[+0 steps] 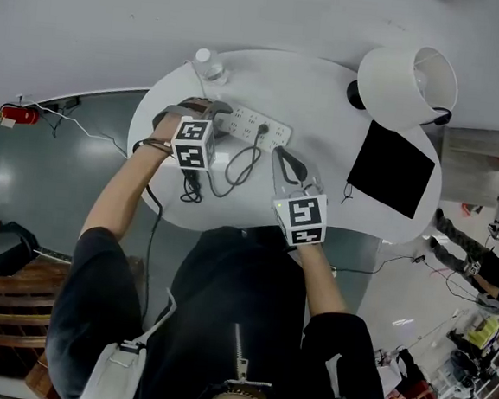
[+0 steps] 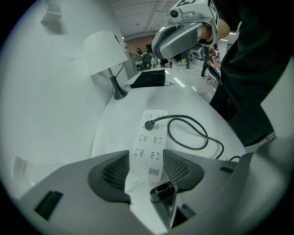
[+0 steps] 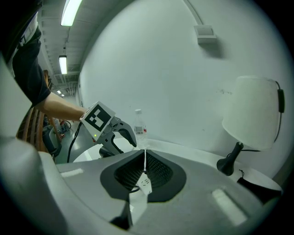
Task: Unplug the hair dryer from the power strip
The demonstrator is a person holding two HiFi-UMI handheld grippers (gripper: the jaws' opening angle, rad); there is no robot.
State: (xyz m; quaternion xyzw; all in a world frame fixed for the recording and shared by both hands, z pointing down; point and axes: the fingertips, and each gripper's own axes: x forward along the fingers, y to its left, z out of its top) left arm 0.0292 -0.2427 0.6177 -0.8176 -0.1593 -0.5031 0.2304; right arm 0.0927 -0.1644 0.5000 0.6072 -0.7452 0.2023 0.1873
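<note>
Head view: the strip lies near the far edge of the round table. A black plug sits in one of its sockets, and the cord loops back toward the near left edge. I cannot pick out the dryer itself. The left gripper points down at the strip's left end. The right gripper hangs above the table's middle, apart from the plug. A bottle stands at the far left edge, a lamp at the far right, and a black cloth lies by the right edge.

Left gripper view: its jaws stand wide apart. The strip's near end lies between them, but neither pad presses on it. The plug is further along the strip, toward the lamp.

Right gripper view: its jaws are pressed together with nothing between them. The left gripper shows ahead, in front of the bottle.

The step in hand looks like bracing the strip, with the unplugging itself not yet begun. Next, the left jaws probably need to settle on the strip's end and close to pin it. The right gripper must then open, come down over the plug and close on its body, not the cord. The pull should go straight out of the socket, or the strip may lift with it.
</note>
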